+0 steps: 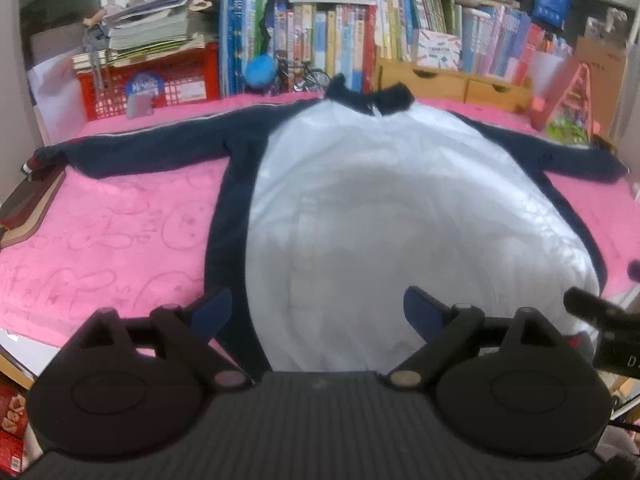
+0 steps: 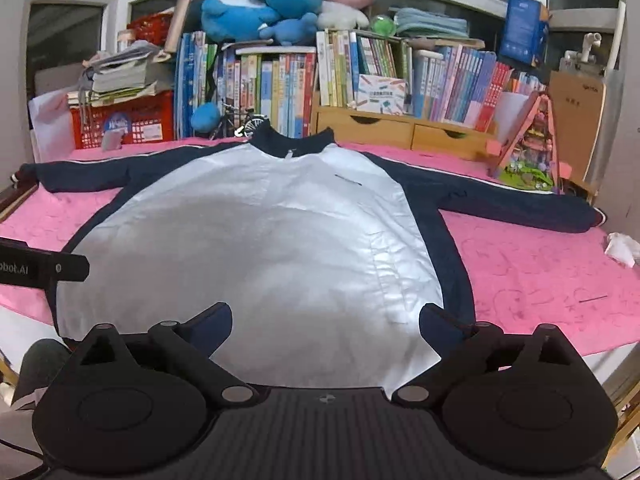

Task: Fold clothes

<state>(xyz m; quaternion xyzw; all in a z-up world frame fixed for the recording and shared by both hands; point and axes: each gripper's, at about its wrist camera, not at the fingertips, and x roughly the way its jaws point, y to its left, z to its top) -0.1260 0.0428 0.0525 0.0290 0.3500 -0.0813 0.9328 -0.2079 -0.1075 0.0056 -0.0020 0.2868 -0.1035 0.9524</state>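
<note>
Ahead, jacket [image 2: 256, 248] flat on pink blanket [image 2: 540, 280]; books [image 2: 280, 80] behind.

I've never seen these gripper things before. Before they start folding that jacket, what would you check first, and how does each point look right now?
1. Jacket spread flat, front up, on the pink blanket: ok.
2. Both sleeves stretched out sideways, left sleeve and right sleeve: ok.
3. Left gripper open and holding nothing: ok.
4. Right gripper open and holding nothing: ok.
5. Nothing lying on the jacket: ok; a crumpled white scrap sits on the blanket beyond the right cuff.
6. Near hem lying smooth: cannot tell, the grippers hide it.
</note>
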